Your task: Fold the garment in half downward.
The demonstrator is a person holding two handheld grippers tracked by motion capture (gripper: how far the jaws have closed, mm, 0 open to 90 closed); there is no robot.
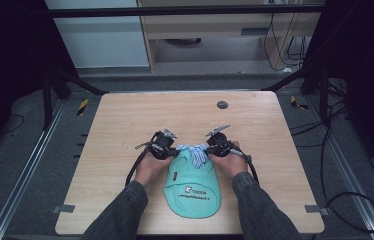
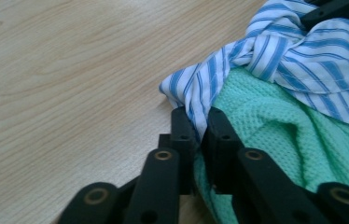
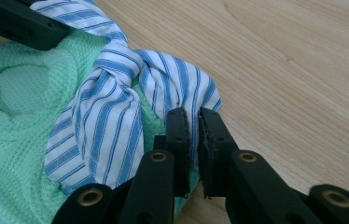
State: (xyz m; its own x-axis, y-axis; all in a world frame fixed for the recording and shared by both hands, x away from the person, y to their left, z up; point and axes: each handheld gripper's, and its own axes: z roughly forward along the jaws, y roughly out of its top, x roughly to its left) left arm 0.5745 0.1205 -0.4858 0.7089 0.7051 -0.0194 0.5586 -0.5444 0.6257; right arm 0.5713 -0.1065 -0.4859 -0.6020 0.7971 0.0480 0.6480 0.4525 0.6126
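A: Where was it?
B: The mint-green knit garment (image 1: 193, 187) lay at the wooden table's (image 1: 125, 125) near edge. The left gripper (image 2: 199, 125) and right gripper (image 3: 194, 127) each pinched its blue-striped white collar (image 1: 195, 151).
A: The risk?
B: Thin cloth could slip; uneven pulling might bunch it.

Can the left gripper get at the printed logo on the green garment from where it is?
Probably not right now: the left gripper is shut on the striped tie at the green garment's far end, while the logo lies nearer the person, uncovered.
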